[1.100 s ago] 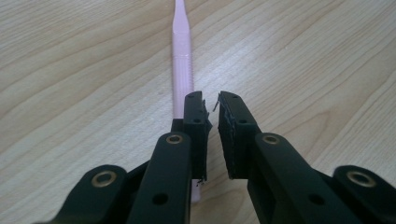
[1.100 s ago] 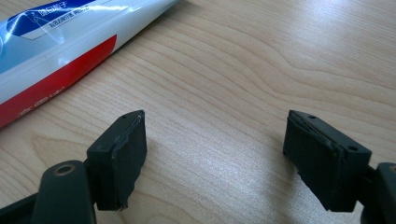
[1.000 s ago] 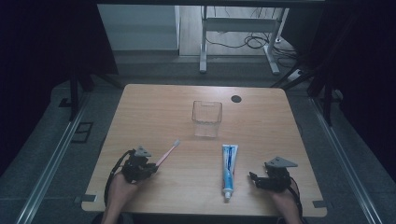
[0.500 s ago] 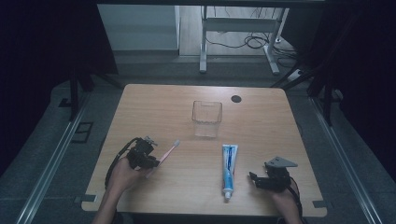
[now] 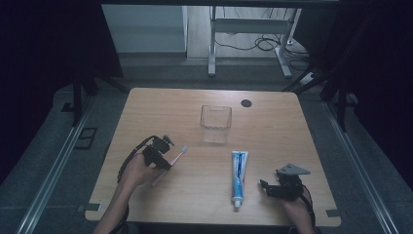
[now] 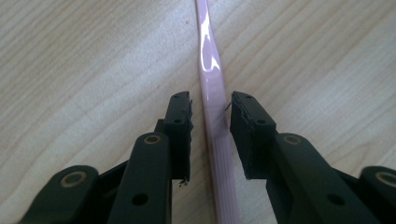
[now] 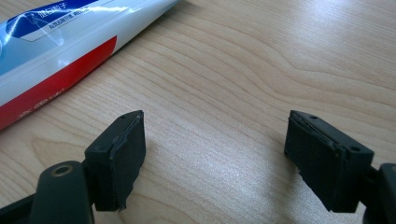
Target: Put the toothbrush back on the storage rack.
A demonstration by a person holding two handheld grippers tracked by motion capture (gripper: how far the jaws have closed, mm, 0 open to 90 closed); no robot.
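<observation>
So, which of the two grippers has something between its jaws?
The left gripper: its jaws straddle the pink toothbrush handle, with small gaps on both sides. The right gripper stands open over bare wood, beside the toothpaste tube.

The toothpaste tube (image 7: 60,51) carries white Chinese characters on its blue and red bands, apparently too blurred to read.

Dim room, grey floor (image 5: 58,161), wood table (image 5: 272,146), metal desk frame (image 5: 243,29) w/ cables behind
</observation>
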